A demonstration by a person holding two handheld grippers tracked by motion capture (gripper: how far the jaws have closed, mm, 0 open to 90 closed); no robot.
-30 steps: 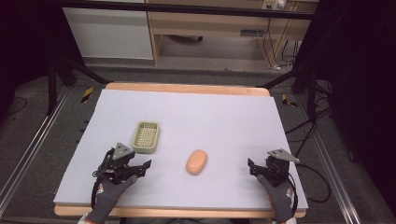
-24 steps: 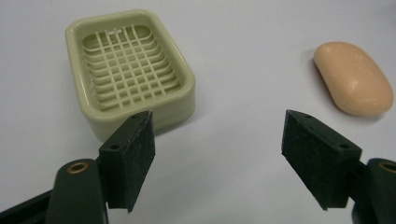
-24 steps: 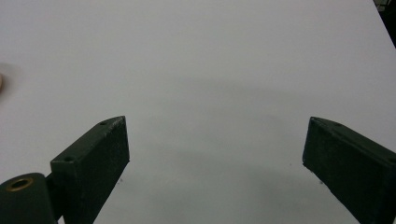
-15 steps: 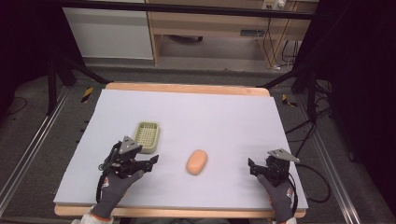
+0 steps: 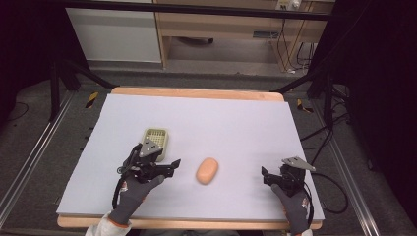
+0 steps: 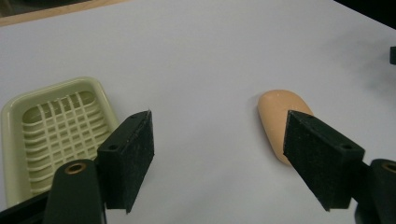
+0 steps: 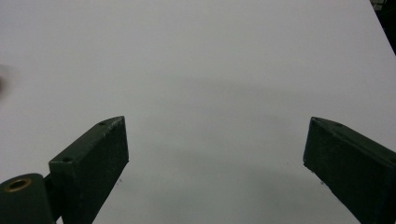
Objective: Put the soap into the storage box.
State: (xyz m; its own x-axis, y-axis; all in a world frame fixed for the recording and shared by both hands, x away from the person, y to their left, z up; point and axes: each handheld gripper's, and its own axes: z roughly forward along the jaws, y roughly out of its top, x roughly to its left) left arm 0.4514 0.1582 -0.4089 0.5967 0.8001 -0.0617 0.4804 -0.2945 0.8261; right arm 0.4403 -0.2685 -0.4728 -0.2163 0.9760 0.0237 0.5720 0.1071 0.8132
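Peach oval soap (image 5: pixel 207 170), ribbed green dish (image 5: pixel 156 138).

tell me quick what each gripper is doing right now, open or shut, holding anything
Left gripper: open, holding nothing, beside the soap dish.
Right gripper: open, holding nothing, over bare table.

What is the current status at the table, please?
Left gripper open, empty, between soap dish and orange soap bar. Right gripper open, empty, off to the side. Nothing in the way.
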